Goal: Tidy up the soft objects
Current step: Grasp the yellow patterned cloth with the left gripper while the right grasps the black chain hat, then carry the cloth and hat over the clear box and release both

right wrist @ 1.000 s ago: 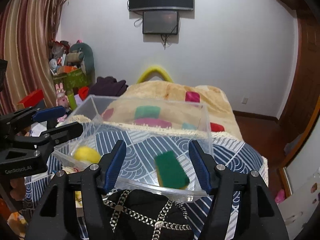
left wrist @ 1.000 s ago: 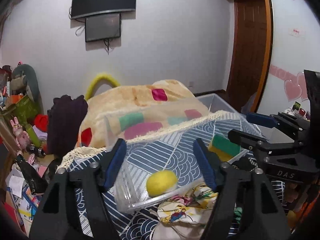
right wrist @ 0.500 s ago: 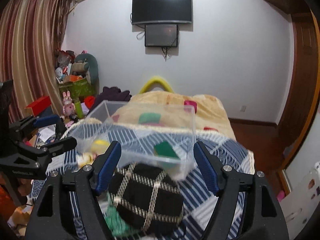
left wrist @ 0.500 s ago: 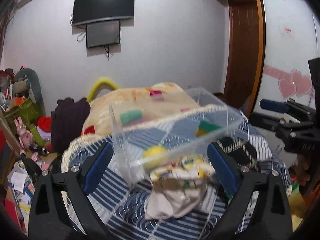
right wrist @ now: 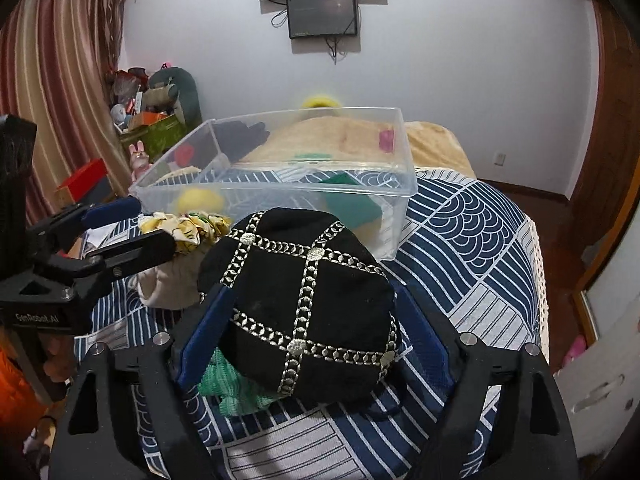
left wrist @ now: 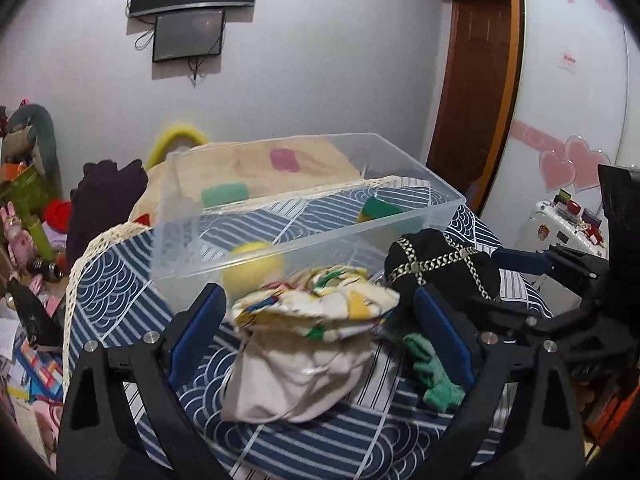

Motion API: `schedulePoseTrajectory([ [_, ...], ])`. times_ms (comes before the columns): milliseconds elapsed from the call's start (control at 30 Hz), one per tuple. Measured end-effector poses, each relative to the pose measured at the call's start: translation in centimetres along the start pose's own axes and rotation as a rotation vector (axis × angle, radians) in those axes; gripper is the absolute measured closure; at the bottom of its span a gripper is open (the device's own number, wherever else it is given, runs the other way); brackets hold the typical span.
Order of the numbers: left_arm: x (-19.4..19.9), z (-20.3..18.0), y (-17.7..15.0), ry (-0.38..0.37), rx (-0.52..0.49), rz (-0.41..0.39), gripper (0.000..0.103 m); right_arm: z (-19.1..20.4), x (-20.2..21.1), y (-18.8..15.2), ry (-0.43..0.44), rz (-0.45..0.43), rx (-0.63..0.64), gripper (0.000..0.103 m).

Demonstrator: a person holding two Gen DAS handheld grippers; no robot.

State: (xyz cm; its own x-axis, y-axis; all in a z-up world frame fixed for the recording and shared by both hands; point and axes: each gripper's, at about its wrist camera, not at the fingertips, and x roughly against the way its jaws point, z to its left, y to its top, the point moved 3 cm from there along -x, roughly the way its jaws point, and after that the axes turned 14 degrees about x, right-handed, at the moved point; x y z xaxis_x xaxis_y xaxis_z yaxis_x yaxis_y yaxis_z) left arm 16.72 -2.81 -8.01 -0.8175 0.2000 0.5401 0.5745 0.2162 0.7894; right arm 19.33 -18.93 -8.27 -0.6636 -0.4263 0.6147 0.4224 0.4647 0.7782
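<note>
- Bed (right wrist: 472, 216) with blue patterned cover carries everything; work surface for sorting.
- Clear bin (right wrist: 404, 196) sits across the bed just behind the loose items, open top toward both claws, likely the drop spot.
- Black cap (right wrist: 304, 300) with silver chain trim lies in front of the bin, not in it yet; bulky, domed, so needs a wide grab.
- Right claw (right wrist: 308, 340) is spread wide, one finger each side of the black cap, holding nothing; looks lined up to pinch it.
- Printed cloth bag (left wrist: 308, 336) lies crumpled left of the cap, touching it or nearly.
- Left claw (left wrist: 320, 336) is also wide and straddles the bag, nothing gripped.
- Green rag (left wrist: 432, 372) is partly tucked under the cap, may drag along with it.
- Green sponge (right wrist: 352, 204) is already in the bin, right side.
- Yellow ball (right wrist: 200, 200) is already in the bin, left side.
</note>
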Motion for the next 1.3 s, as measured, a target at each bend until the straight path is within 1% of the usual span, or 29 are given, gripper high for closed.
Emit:
schedulePoseTrajectory([
  [33, -0.3, -0.2, -0.1, -0.005, -0.003, 0.002, 0.007, 0.0, -0.1, 0.0, 0.002, 0.001, 0.0, 0.021],
  [67, -0.5, -0.3, -0.2, -0.016, -0.006, 0.005, 0.011, 0.0, -0.2, -0.1, 0.008, 0.002, 0.0, 0.022],
  [100, -0.7, -0.3, -0.3, -0.017, -0.005, 0.008, 0.018, 0.0, -0.2, -0.1, 0.013, 0.001, -0.003, 0.03],
  [133, -1.0, -0.2, -0.5, -0.012, -0.004, 0.016, 0.023, 0.0, -0.3, -0.1, 0.014, 0.0, -0.005, 0.044],
  [200, -1.3, -0.1, -0.7, -0.019, 0.007, 0.03, 0.034, 0.0, -0.3, -0.3, -0.002, -0.004, -0.003, 0.059],
  [233, -1.4, 0.1, -0.8, -0.028, 0.016, 0.037, 0.037, -0.1, -0.4, -0.5, -0.008, 0.0, -0.003, 0.063],
  [267, -1.3, 0.2, -0.9, -0.031, 0.021, 0.041, 0.045, -0.2, -0.4, -0.6, 0.001, 0.002, -0.008, 0.066],
  [300, -1.3, 0.3, -0.9, -0.033, 0.023, 0.043, 0.053, -0.3, -0.5, -0.7, 0.014, -0.002, -0.014, 0.072],
  [333, -1.2, 0.4, -1.0, -0.033, 0.022, 0.042, 0.057, -0.3, -0.4, -0.7, 0.021, -0.007, -0.015, 0.076],
  [367, -1.1, 0.4, -1.0, -0.032, 0.019, 0.04, 0.064, -0.2, -0.4, -0.7, 0.022, -0.011, -0.011, 0.077],
  [400, -0.9, 0.4, -1.1, -0.036, 0.017, 0.037, 0.068, -0.1, -0.3, -0.7, 0.024, -0.013, -0.009, 0.081],
  [433, -0.7, 0.4, -1.1, -0.041, 0.015, 0.032, 0.071, 0.0, -0.2, -0.7, 0.023, -0.023, -0.003, 0.082],
  [467, -0.3, 0.4, -1.1, -0.047, 0.011, 0.026, 0.076, 0.1, 0.1, -0.6, 0.021, -0.032, 0.002, 0.084],
  [533, 0.2, 0.4, -1.0, -0.049, 0.008, 0.012, 0.077, 0.2, 0.6, -0.3, 0.016, -0.051, 0.009, 0.085],
  [600, 1.0, 0.3, -0.8, -0.055, 0.006, -0.007, 0.082, 0.1, 1.2, -0.1, 0.019, -0.073, 0.009, 0.086],
  [700, 2.3, 0.3, -0.2, -0.064, 0.007, -0.037, 0.086, -0.2, 2.2, 0.4, 0.013, -0.104, 0.011, 0.086],
  [867, 4.2, 0.5, 1.2, -0.082, 0.014, -0.087, 0.086, -0.5, 4.1, 1.5, -0.009, -0.168, 0.019, 0.086],
  [1000, 5.3, 0.6, 2.6, -0.081, 0.014, -0.131, 0.086, -0.7, 4.6, 3.1, -0.021, -0.211, 0.025, 0.086],
  [1167, 5.5, 1.0, 4.4, -0.063, 0.013, -0.181, 0.086, -1.0, 3.8, 5.4, -0.043, -0.25, 0.039, 0.086],
  [1300, 4.5, 1.7, 5.6, -0.032, 0.016, -0.202, 0.086, -0.8, 2.8, 7.2, -0.058, -0.27, 0.053, 0.086],
])
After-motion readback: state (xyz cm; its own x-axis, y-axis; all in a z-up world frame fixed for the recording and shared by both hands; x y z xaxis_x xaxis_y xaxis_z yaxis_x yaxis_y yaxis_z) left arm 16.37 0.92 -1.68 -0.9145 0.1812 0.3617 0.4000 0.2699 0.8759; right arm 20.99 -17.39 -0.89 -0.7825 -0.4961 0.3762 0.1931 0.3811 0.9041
